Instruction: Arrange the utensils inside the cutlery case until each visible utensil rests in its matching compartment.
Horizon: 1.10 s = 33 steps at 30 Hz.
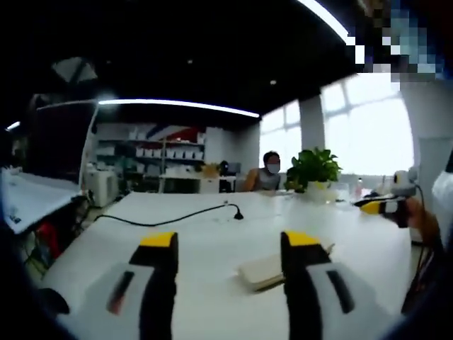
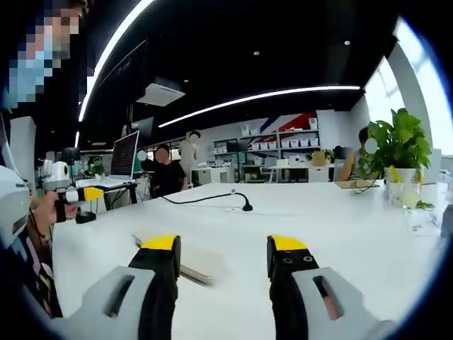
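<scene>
From the left gripper view, I see my left gripper (image 1: 229,248) with its yellow-tipped black jaws spread wide and nothing between them, held above a long, smooth white table (image 1: 212,234). Just beyond the right jaw lies the cutlery case (image 1: 263,271), a flat, pale beige rectangular piece, seemingly closed; its contents are hidden and too blurred to tell, so I cannot say which utensils rest in which compartment. A black cable (image 1: 170,219) curves across the tabletop to a small dark plug end. Farther back, a leafy green plant (image 1: 313,168) stands in a light pot, and a seated person (image 1: 267,173) is behind the table.

In the right gripper view, my right gripper (image 2: 224,249) likewise has its jaws parted and empty over the white table (image 2: 340,234). The cutlery case (image 2: 198,263) lies flat on the surface just past the left jaw, soft-edged and blurred. At the left edge, a hand holds the left gripper (image 2: 79,195). The plant (image 2: 398,145) sits at the right, beside a clear glass container (image 2: 416,207).
</scene>
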Each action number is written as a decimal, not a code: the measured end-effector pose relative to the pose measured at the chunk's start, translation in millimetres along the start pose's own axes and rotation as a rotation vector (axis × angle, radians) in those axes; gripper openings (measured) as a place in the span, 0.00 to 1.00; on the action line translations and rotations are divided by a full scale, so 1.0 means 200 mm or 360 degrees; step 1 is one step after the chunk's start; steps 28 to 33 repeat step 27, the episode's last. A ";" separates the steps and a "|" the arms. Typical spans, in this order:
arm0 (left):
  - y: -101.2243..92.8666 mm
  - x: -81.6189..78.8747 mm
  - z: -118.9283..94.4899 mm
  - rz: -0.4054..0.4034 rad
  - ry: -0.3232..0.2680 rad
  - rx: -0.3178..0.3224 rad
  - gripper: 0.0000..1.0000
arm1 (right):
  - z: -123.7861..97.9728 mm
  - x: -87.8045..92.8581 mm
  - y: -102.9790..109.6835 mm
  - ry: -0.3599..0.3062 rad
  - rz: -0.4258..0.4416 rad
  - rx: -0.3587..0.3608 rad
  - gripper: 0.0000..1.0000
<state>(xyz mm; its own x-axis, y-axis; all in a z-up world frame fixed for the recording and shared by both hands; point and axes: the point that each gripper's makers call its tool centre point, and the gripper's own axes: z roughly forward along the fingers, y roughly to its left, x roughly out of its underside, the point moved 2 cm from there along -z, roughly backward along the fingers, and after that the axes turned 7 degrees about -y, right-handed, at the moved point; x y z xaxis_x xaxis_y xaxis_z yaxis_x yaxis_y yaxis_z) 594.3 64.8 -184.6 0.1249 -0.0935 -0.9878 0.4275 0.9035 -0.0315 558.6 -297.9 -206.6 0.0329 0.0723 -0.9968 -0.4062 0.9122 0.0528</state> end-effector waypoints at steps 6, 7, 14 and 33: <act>0.01 0.01 -0.06 0.0084 0.0065 -0.0011 0.85 | -0.09 -0.01 0.00 0.0001 -0.0072 0.0039 0.67; 0.01 0.02 -0.07 0.0102 0.0081 -0.0027 0.90 | -0.11 -0.01 0.01 -0.0001 -0.0080 0.0044 0.69; 0.06 -0.01 -0.14 0.0240 0.0055 -0.0063 1.00 | -0.19 -0.02 -0.01 -0.0034 -0.0129 0.0135 0.88; 0.02 0.03 -0.20 0.0090 0.0073 -0.0027 0.98 | -0.29 -0.03 -0.04 -0.0071 -0.0152 0.0235 0.99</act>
